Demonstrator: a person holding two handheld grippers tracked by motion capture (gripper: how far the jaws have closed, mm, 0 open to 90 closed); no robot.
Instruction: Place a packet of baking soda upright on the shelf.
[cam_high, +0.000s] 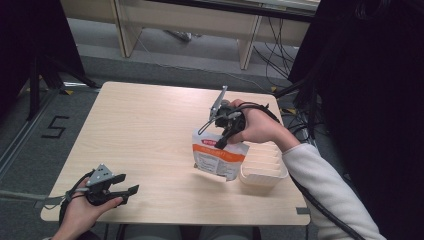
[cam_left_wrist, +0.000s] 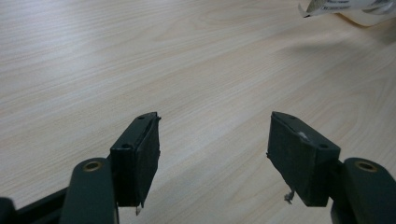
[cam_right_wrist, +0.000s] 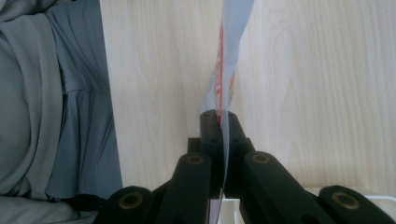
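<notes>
**Right claw holds a pouch above the rack; left claw rests open**

Nearest the person, the left claw sits low over the front left corner of the pale wood-grain worktop, its jaws spread wide with nothing between them; the left gripper view shows bare wood in the gap. Farther in and to the right, the right claw is clenched on the top edge of a white flat plastic pouch with an orange band, which hangs down from it, lifted off the worktop. In the right gripper view the pouch runs edge-on between the closed jaws. Just beside the pouch, near the worktop's right edge, stands a cream ribbed plastic rack
</notes>
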